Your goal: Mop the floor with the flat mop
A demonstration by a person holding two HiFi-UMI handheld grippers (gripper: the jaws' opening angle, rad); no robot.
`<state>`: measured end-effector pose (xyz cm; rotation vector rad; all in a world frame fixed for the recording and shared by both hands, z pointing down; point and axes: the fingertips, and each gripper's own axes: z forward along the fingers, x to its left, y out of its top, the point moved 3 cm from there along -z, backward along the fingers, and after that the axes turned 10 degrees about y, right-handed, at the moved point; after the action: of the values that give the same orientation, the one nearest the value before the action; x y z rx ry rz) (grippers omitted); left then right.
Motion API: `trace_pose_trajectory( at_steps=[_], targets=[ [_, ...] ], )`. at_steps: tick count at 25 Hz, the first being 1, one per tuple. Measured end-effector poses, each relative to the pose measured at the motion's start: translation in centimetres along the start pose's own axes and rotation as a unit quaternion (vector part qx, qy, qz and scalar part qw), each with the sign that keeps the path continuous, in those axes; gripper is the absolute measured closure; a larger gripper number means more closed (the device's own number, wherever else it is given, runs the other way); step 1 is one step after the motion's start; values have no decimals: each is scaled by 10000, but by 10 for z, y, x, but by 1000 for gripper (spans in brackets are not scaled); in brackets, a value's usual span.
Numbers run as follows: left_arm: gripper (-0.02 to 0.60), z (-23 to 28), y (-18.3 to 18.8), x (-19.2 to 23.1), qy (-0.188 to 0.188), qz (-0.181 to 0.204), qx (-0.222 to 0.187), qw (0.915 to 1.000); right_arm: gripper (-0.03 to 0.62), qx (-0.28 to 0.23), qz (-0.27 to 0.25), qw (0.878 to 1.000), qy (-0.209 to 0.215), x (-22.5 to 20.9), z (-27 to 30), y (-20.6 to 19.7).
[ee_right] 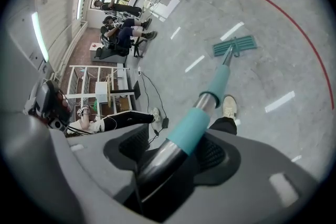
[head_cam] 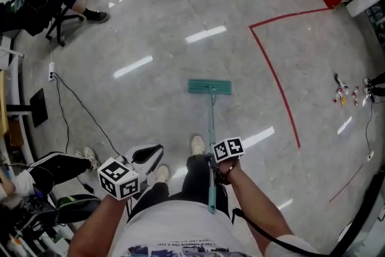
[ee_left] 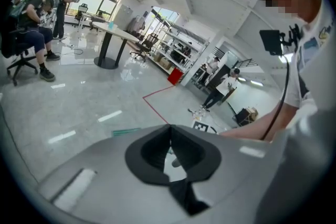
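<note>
The right gripper point(ee_right: 176, 150) is clamping the flat mop point(head_cam: 211, 123) by its handle point(ee_right: 215, 86), the head point(head_cam: 209, 86) resting on the floor point(head_cam: 180, 57) at twelve o'clock. The left gripper point(ee_left: 170, 129) is hanging closed, empty

no words, numbers or brand names can be read here. a line of small print crosses the person's white shirt point(head_cam: 180, 244), too blurred to make out. the left cube point(head_cam: 118, 179) and right cube point(head_cam: 227, 149) bear only black-and-white square markers.
</note>
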<state>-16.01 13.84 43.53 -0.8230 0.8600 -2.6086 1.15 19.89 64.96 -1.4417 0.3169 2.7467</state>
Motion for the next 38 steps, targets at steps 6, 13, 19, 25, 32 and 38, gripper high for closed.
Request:
trace_pose_trajectory(
  at_steps=[6,13,19,25,32,38],
  targets=[
    [579,-2,-5,-11,61,-22,5,10000,327,18,-124,9999,-83,-11,-5,25],
    [579,-6,-3,-8,191,-66,7,9998,329,44,-225,9997,-130,-15,-8,59],
    [579,-6,1,-9,264,-73,45,9996,333,85,-326,9992,-216,-21,-9,90],
    [578,-4,2,-1,322,-167,57,9993,338,104,-405,9987,-280,-24,-12,128],
    [578,1,10,1,397,-331,49,9986,341,193,-503,9978,-382,-30,-25,173],
    [578,7,19,3,451,-431,62,9980,347,300,-584,9966,-494,-39,-31,204]
  ],
)
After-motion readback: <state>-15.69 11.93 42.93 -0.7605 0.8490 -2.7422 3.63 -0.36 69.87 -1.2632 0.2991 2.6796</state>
